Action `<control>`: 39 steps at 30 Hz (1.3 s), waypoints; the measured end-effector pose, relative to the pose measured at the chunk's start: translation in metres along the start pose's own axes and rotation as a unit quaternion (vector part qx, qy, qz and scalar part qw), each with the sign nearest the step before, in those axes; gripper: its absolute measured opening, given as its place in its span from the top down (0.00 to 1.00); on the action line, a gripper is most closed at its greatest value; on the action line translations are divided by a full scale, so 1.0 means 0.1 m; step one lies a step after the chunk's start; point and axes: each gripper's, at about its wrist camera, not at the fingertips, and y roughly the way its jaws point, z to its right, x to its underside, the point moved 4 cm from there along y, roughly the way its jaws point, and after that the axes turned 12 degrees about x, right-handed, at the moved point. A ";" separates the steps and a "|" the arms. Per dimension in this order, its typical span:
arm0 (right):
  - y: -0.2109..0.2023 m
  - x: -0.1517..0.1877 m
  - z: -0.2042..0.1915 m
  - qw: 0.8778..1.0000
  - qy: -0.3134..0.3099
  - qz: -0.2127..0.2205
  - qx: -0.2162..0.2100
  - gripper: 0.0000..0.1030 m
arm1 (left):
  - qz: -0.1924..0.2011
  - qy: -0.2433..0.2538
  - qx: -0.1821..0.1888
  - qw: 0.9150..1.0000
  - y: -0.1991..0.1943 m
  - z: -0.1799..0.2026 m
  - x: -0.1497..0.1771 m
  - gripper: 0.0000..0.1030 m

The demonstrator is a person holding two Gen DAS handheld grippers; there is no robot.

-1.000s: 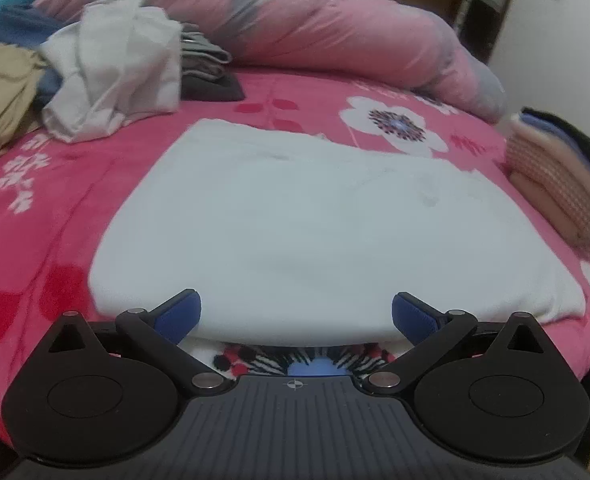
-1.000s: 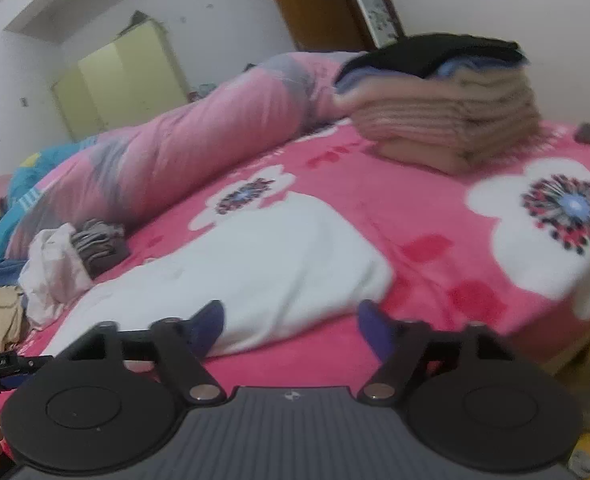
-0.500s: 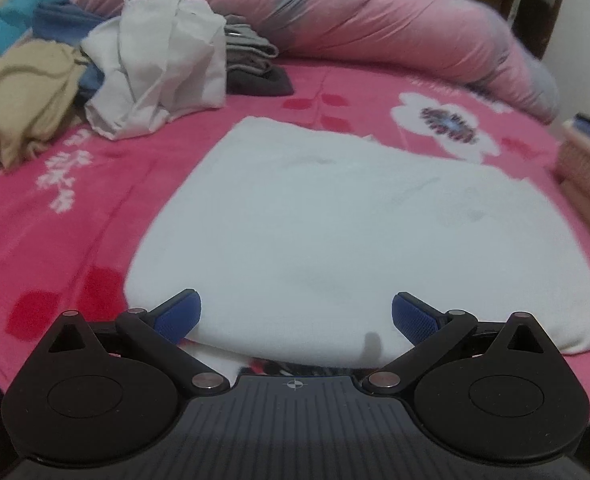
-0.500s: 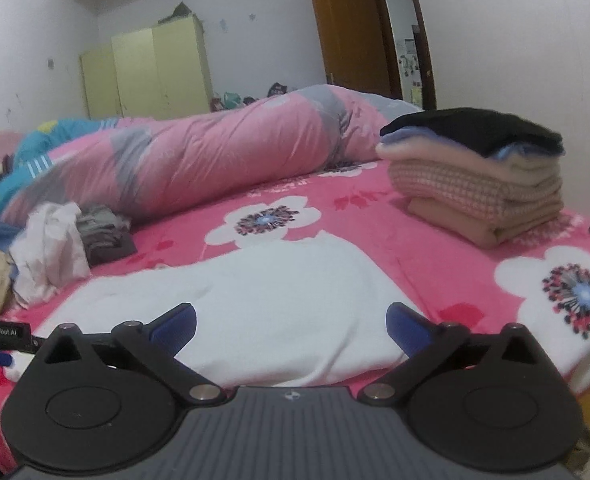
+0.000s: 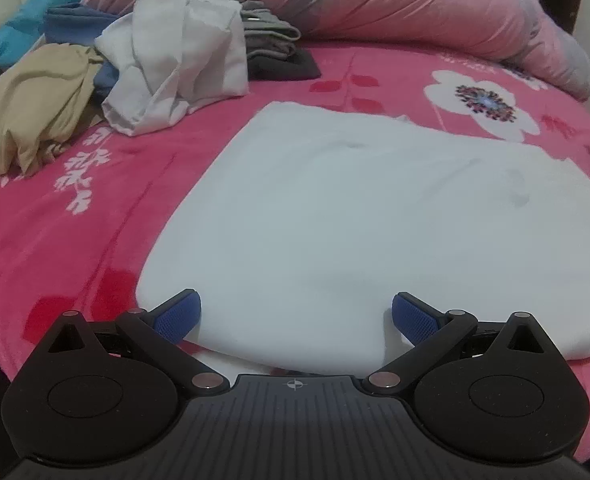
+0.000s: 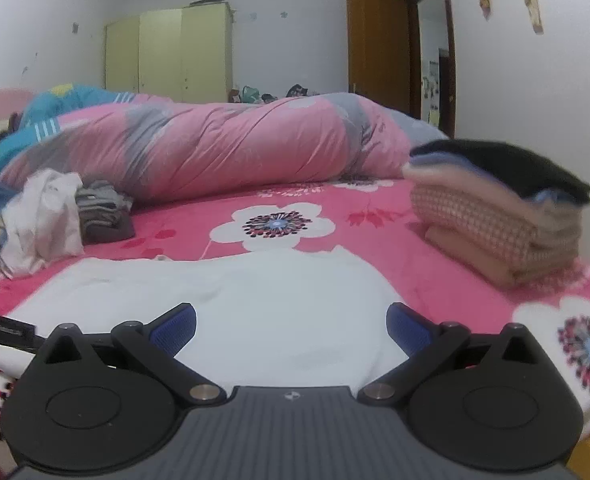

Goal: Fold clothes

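A: Since a second ago the right claw (image 6: 291,330) has been levelling out and spreading its blue pads fully apart, and the left claw (image 5: 297,316) has been swinging its view toward the left side of the bed (image 5: 75,216), so the loose pile is sitting larger in view.

B: Going left to right, what is lying there now?

A: At the far left edge of the bed the unfolded clothes are heaping up: a beige garment (image 5: 31,100), then a crumpled white shirt (image 5: 175,52), with grey and dark pieces (image 5: 275,48) just beside it. They are probably waiting their turn.

B: And the piece being worked on?

A: The white garment (image 5: 335,220) is lying flat in the middle of the bed, near its front edge, looking already folded into a rough rectangle. Both claws are hovering at its near hem with pads apart, nothing clamped; I judge they are lining up for the next fold.

B: On the right?

A: A folded stack (image 6: 495,220) is sitting toward the right edge, well apart from the white garment, likely the finished pile. The rolled pink quilt (image 6: 235,148) is lying along the far side.
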 end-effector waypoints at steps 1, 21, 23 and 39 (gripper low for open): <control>0.03 -0.01 -0.04 1.000 -0.009 0.006 0.000 0.00 | -0.001 0.000 -0.003 1.000 0.01 -0.01 0.00 0.00; 0.55 0.20 -0.72 0.995 -0.094 0.026 -0.031 0.05 | -0.015 0.011 -0.042 0.999 0.12 0.03 0.01 0.00; 0.52 0.20 -0.72 0.995 -0.093 0.032 -0.034 0.11 | 0.006 0.005 -0.028 1.000 0.08 -0.02 0.00 0.00; 0.57 0.53 -0.80 0.994 -0.090 0.011 -0.066 0.76 | 0.093 0.117 0.068 0.986 0.17 0.31 -0.02 0.28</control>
